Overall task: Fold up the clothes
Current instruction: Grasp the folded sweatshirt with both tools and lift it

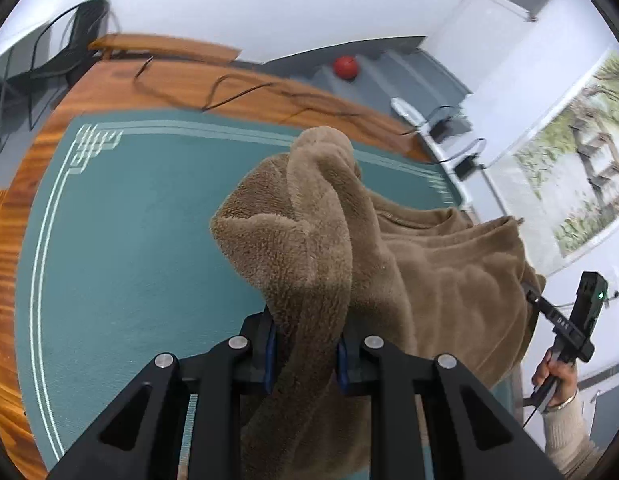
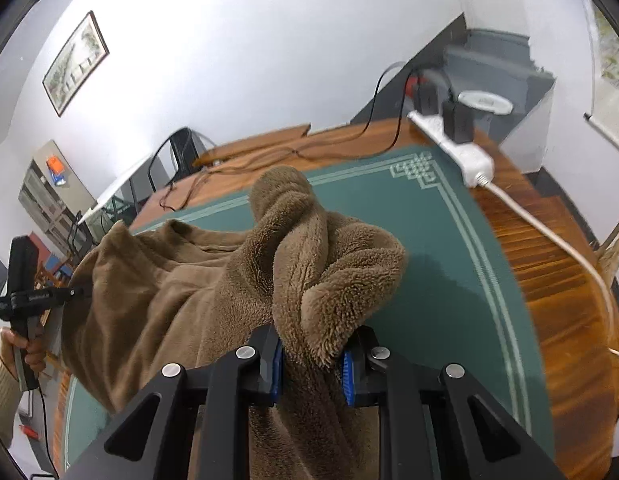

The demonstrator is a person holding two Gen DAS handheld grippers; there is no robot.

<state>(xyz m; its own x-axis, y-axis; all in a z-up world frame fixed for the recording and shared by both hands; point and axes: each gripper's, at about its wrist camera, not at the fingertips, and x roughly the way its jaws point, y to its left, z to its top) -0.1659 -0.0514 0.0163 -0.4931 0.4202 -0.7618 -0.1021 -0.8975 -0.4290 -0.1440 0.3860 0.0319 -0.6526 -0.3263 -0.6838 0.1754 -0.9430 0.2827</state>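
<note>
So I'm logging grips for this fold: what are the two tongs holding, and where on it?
Both hold the brown fleece garment: the left tongs and right tongs each pinch a bunched fold of its edge.

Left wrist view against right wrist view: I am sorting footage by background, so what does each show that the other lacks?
Only the left wrist view shows a round red ball on the grey steps. Only the right wrist view shows a white plastic power strip on the wooden table and a framed wall picture. Both share the fluffy brown fleece garment pinched in a gripper, left gripper and right gripper, above the green patterned mat.
</note>
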